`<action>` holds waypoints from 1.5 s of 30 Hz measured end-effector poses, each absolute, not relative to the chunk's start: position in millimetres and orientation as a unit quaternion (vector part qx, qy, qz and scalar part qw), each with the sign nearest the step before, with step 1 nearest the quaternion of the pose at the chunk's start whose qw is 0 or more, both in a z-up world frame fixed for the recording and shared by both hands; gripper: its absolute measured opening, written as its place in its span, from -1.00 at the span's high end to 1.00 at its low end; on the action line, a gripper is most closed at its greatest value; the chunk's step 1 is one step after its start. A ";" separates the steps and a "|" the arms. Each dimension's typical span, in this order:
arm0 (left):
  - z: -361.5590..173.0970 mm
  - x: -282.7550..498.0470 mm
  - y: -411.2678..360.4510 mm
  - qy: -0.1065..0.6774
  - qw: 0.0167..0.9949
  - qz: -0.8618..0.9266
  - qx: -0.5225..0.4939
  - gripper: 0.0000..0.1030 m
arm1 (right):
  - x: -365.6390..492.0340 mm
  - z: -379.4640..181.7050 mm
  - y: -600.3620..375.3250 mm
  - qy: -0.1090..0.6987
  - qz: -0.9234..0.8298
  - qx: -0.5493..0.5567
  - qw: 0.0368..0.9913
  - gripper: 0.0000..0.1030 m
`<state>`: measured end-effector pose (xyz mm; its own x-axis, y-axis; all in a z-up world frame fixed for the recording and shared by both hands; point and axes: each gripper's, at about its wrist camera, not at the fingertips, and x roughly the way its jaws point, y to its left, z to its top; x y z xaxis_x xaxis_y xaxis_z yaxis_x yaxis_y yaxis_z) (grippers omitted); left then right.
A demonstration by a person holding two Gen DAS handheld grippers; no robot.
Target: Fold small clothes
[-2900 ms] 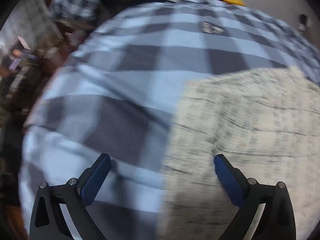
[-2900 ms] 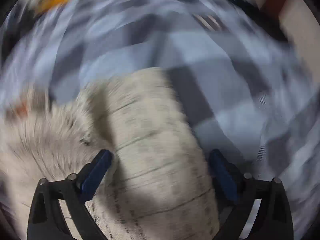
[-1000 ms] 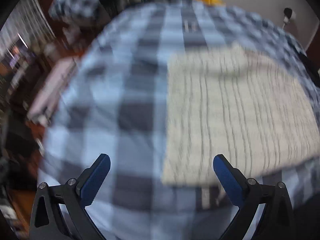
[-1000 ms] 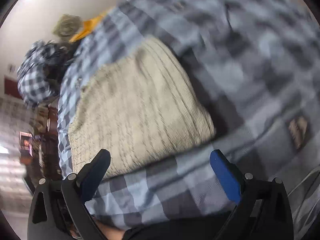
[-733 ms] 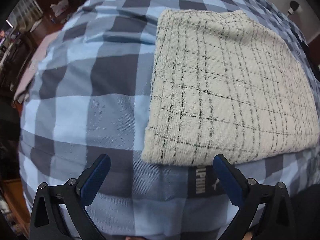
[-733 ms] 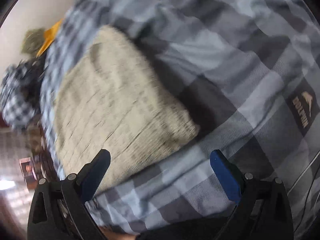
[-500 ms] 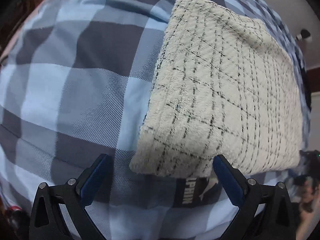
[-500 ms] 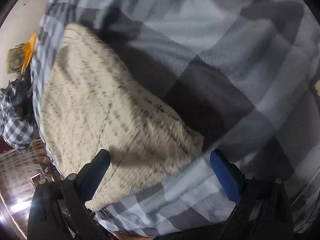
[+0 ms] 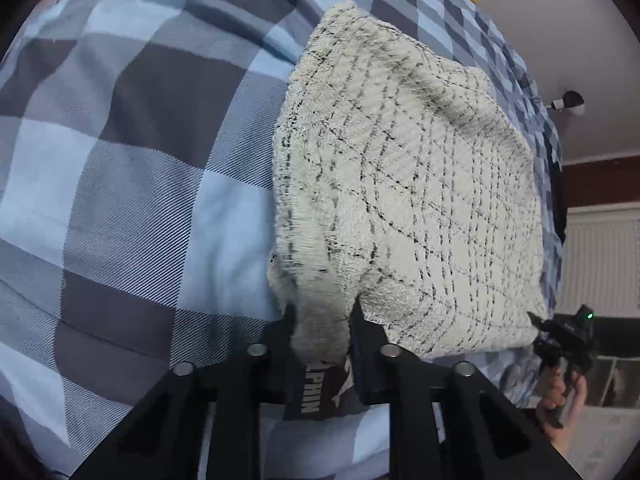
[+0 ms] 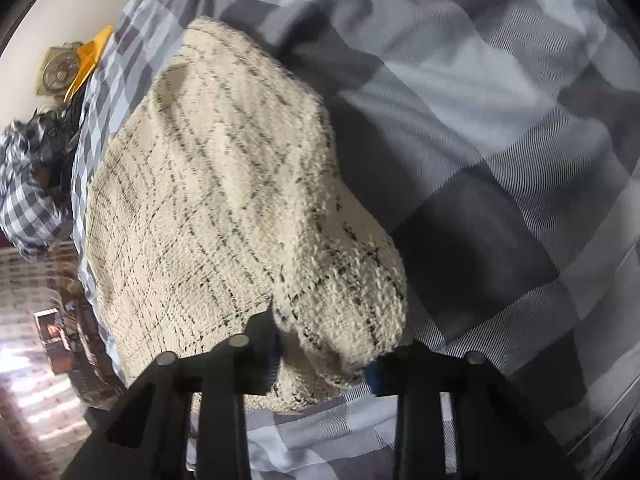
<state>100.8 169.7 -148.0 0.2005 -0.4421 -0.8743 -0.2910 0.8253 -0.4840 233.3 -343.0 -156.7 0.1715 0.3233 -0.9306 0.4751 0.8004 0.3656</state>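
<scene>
Garment: cream knit (image 9: pixel 404 184) with thin dark checks, folded on the blue plaid bedcover (image 9: pixel 132 160).
Left tool (image 9: pixel 322 332): jaws just closed, pinching its near-left corner.
Right tool (image 10: pixel 324 354): jaws just closed, clamping its near-right corner.

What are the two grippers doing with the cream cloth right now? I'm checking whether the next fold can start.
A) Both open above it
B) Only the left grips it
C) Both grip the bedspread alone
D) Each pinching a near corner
D: the left gripper and the right gripper each pinch a bunched near corner of the cream cloth on the checked bedspread.

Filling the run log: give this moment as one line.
stage: corners gripped | left hand-held gripper: shut on cream garment | right hand-held gripper: shut on cream garment | surface: checked bedcover
</scene>
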 end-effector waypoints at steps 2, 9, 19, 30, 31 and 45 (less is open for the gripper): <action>-140.0 99.3 162.9 0.630 0.723 -0.054 -0.280 0.71 | 232.6 -150.3 -340.5 0.634 -0.051 0.303 0.709 0.67; -76.8 55.8 161.5 0.590 0.749 -0.119 -0.278 0.78 | 199.7 -111.1 -347.4 0.611 0.002 0.342 0.714 0.77; -5.8 -16.6 177.9 0.569 0.746 -0.180 -0.294 0.79 | 129.6 -77.1 -386.4 0.580 0.070 0.404 0.704 0.78; 3.5 0.3 182.4 0.525 0.765 -0.158 -0.338 0.79 | 165.2 -50.1 -379.1 0.557 0.090 0.407 0.718 0.78; -0.5 17.8 184.6 0.522 0.766 -0.148 -0.345 0.79 | 180.0 -51.0 -383.1 0.553 0.089 0.411 0.719 0.78; -147.3 214.7 213.0 0.546 0.735 -0.010 -0.403 0.78 | 375.8 -151.6 -372.3 0.602 0.028 0.383 0.701 0.78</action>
<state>214.7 213.0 -147.3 0.4045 -0.4539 -0.7939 -0.4245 0.6757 -0.6027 375.8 -372.3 -151.6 0.2741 0.4997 -0.8217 0.4212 0.7057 0.5697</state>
